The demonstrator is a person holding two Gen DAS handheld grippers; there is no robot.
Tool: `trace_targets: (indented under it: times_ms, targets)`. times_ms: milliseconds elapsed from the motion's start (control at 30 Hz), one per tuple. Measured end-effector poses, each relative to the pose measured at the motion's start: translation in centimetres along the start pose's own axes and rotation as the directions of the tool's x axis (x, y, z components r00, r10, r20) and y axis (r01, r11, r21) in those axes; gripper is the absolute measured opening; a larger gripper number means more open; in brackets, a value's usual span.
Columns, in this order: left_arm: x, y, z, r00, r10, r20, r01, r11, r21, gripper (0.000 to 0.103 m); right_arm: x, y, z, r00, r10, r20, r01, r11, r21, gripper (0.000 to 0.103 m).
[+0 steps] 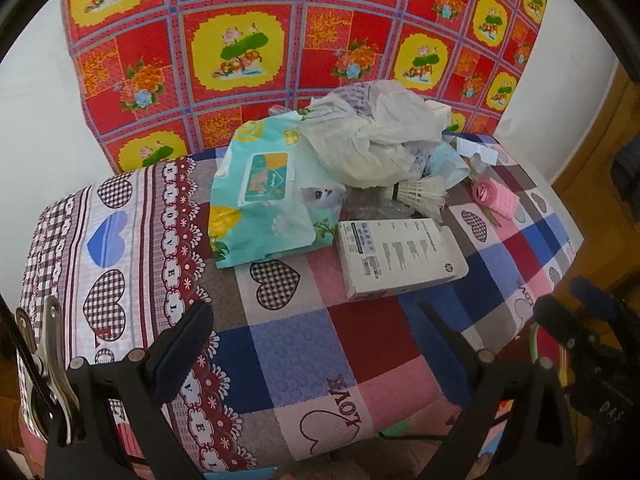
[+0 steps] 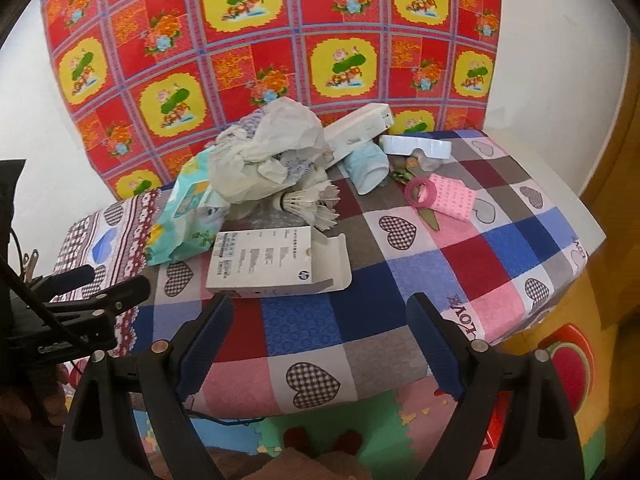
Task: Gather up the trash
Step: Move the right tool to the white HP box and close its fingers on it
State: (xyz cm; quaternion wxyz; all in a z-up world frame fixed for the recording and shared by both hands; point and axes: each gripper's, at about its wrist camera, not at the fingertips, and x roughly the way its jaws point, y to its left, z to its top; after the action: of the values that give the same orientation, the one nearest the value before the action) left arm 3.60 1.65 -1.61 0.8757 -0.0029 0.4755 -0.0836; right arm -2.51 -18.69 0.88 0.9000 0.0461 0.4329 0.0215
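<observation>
Trash lies piled at the back of a table covered by a patchwork heart cloth (image 1: 304, 344) (image 2: 304, 320). Nearest is an open white cardboard box (image 1: 400, 258) (image 2: 276, 262). Behind it lie a teal wet-wipes pack (image 1: 260, 196) (image 2: 188, 208), a crumpled white plastic bag (image 1: 368, 136) (image 2: 268, 152), a shuttlecock (image 1: 420, 194) (image 2: 312, 202), a pink paper roll (image 1: 496, 196) (image 2: 444, 196) and a light blue mask (image 2: 368, 170). My left gripper (image 1: 316, 320) is open and empty over the cloth's front. My right gripper (image 2: 320, 316) is open and empty just in front of the white box.
A red and yellow flowered cloth (image 1: 280, 40) (image 2: 280, 32) hangs behind the table. Two more white boxes (image 2: 360, 128) (image 2: 416, 146) lie at the back. A metal clip (image 1: 44, 344) holds the cloth at the left edge. Colourful foam mats (image 2: 560, 352) cover the floor.
</observation>
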Motion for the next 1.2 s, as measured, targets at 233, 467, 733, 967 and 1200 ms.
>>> trace_targets:
  times_ms: [233, 467, 733, 967, 1200]
  targets:
    - [1.5, -0.1, 0.7, 1.000, 0.011, -0.020, -0.010, 1.000, 0.029, 0.101, 1.5, -0.5, 0.9, 1.000, -0.015, -0.017, 0.015, 1.000, -0.002, 0.091]
    - [3.4, -1.3, 1.2, 0.999, 0.002, -0.046, 0.000, 0.999, 0.043, 0.101, 4.0, -1.6, 1.5, 0.997, 0.003, -0.071, -0.002, 1.000, 0.017, 0.088]
    - [5.5, -2.2, 2.0, 0.996, -0.035, -0.081, 0.034, 0.999, -0.011, 0.097, 6.8, -3.3, 2.5, 0.990, 0.068, -0.122, -0.068, 0.998, 0.005, 0.076]
    - [6.8, -3.1, 2.5, 0.995, -0.010, -0.104, 0.007, 1.000, -0.028, 0.096, 9.2, -3.5, 3.1, 0.979, 0.108, -0.174, -0.115, 0.993, -0.031, 0.074]
    - [8.7, -3.3, 3.0, 0.989, 0.015, -0.144, -0.025, 0.997, -0.067, 0.089, 11.6, -4.4, 3.7, 0.964, 0.149, -0.222, -0.155, 0.988, -0.011, 0.074]
